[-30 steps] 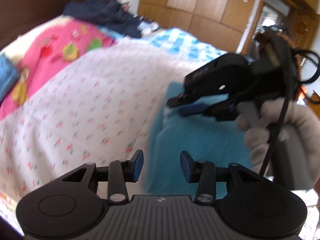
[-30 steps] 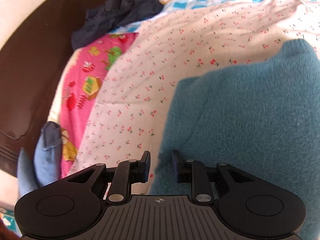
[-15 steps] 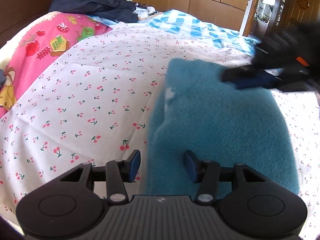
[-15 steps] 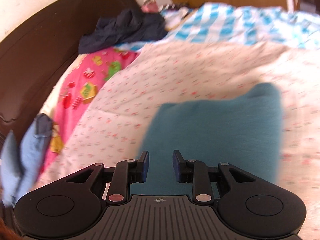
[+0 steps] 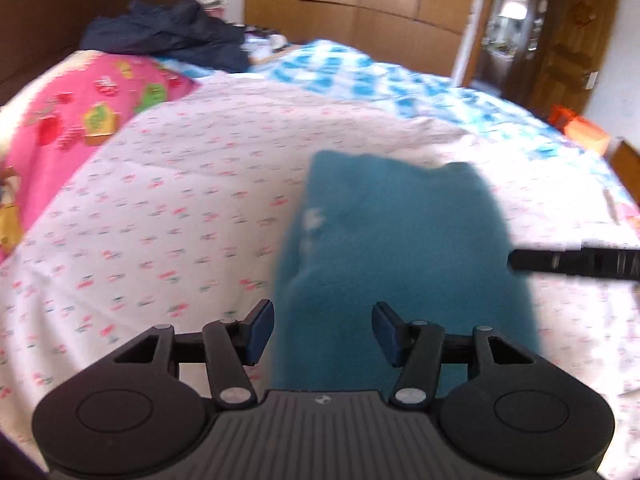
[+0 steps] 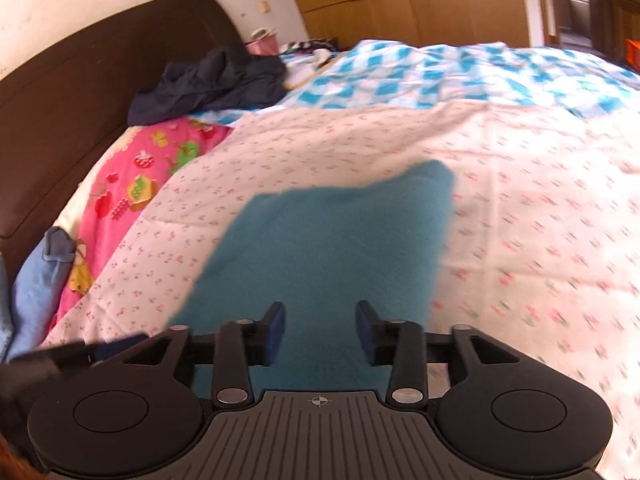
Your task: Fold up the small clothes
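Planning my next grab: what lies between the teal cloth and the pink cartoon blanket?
Only the cherry-print sheet, bare of other items. The right wrist view shows it running from the teal cloth to the pink cartoon blanket.

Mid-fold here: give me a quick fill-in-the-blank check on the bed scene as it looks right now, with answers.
1. The folded garment lying on the cherry-print sheet is ____ in colour.
2. Between the pads of the left gripper there is ____ gripped.
3. The heap of dark navy clothes lies next to the dark ____ of the bed.
4. The cloth with fruit pictures beside the sheet is mostly ____.

Missing words: teal; nothing; headboard; pink
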